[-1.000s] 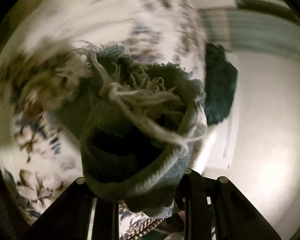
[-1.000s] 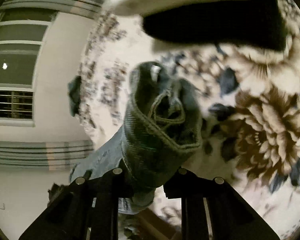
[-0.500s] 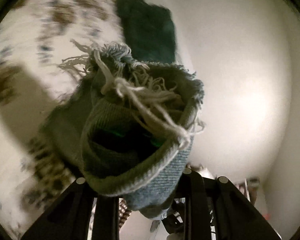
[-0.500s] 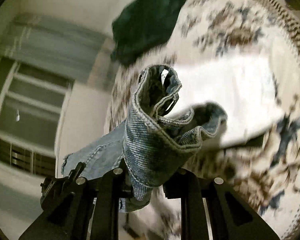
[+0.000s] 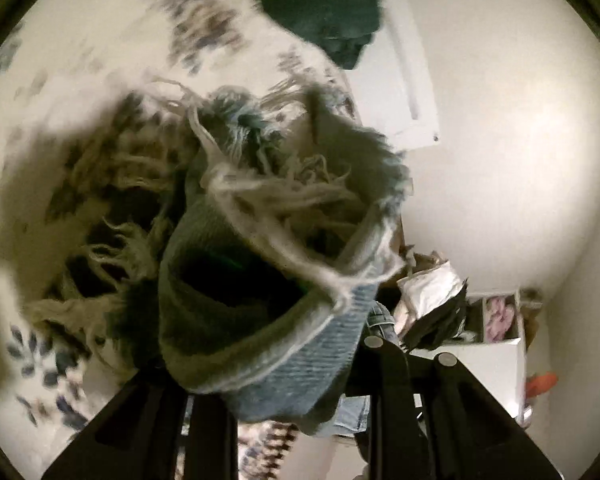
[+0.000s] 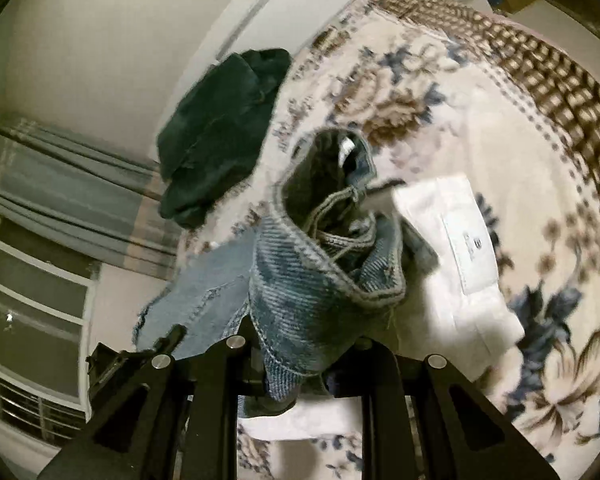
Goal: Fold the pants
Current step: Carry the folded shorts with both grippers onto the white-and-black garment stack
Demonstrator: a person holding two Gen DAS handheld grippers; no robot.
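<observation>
The left gripper (image 5: 296, 364) clamps the frayed hem of the jeans (image 5: 260, 320); the right gripper (image 6: 300, 360) pinches what looks like their waistband above the floral blanket (image 6: 540, 240).

Bunched denim of the pants (image 6: 320, 276) filling the gap ahead of the right gripper (image 6: 300, 364); frayed hem (image 5: 284, 200) crowding the left gripper (image 5: 296, 364). Folded white garment (image 6: 452, 248) just right, dark green garment (image 6: 220, 136) far left; bare floral blanket (image 6: 540, 160) between and beyond
</observation>
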